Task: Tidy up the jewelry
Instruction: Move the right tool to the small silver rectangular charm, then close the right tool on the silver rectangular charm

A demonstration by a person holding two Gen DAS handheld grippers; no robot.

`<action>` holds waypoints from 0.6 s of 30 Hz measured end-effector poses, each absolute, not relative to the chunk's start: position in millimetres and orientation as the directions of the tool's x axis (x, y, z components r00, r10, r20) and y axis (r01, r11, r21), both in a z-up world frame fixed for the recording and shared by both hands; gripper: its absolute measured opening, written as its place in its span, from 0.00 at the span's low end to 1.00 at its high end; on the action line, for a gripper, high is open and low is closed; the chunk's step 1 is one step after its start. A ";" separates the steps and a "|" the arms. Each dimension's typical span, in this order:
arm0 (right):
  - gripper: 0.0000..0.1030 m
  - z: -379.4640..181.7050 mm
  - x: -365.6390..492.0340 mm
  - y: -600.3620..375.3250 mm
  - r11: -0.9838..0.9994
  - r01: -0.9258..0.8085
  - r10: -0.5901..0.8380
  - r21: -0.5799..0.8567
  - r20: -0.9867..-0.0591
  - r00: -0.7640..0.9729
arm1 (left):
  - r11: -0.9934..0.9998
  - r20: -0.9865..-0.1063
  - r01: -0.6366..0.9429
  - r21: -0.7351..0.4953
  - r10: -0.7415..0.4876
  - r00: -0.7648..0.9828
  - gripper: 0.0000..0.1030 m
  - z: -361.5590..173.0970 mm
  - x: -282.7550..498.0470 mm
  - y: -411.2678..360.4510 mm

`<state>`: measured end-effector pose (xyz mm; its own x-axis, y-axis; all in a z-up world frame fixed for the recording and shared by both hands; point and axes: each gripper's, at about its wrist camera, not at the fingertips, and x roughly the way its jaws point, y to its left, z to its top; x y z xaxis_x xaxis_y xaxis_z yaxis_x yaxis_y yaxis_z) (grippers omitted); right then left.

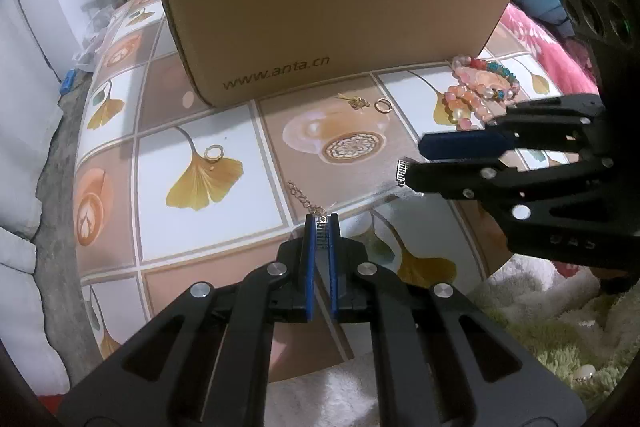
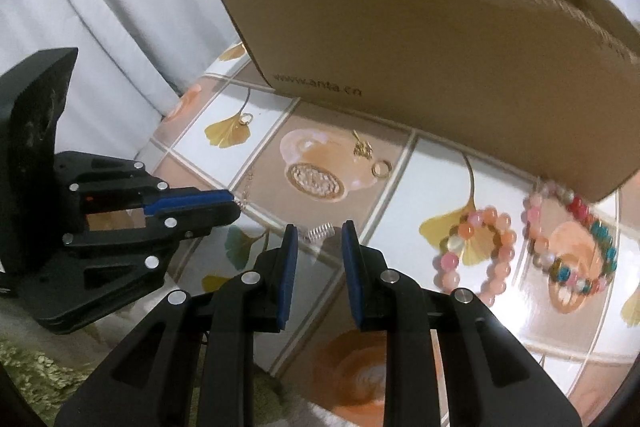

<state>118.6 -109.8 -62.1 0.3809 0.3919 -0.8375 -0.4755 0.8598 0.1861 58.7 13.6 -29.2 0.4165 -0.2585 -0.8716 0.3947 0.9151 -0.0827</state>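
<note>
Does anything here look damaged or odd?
Yes. The cardboard box has a ragged, torn top edge, as if its flaps were ripped off. The jewelry lies scattered loose on the table beside it, not inside it.

The left gripper (image 1: pixel 322 223) points steeply down, its blue-padded jaws pinched nearly together at the tips. The right gripper (image 2: pixel 319 233) also tilts down, jaws parted with a clear gap, just beside the left.

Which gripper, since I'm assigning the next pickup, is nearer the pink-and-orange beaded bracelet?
Right. The right gripper sits just left of the pink-and-orange beaded bracelet; the left gripper is farther left, beyond it.
</note>
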 end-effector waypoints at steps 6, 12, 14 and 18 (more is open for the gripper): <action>0.22 -63.0 125.1 -96.6 0.840 -0.532 0.355 0.110 -0.852 0.385 | 0.913 -0.868 0.399 -0.088 -0.267 0.419 0.05 -29.4 57.5 15.6; 0.22 -68.9 119.3 -95.4 0.842 -0.531 0.333 0.096 -0.867 0.371 | 0.914 -0.866 0.395 -0.096 -0.272 0.420 0.05 -29.4 57.5 16.0; 0.22 -69.4 118.0 -95.1 0.842 -0.532 0.330 0.090 -0.866 0.375 | 0.913 -0.865 0.396 -0.097 -0.274 0.420 0.05 -29.3 57.4 16.4; 0.22 -70.1 118.1 -92.0 0.828 -0.557 0.320 0.066 -0.871 0.373 | 0.912 -0.865 0.398 -0.097 -0.276 0.420 0.05 -29.5 57.3 17.0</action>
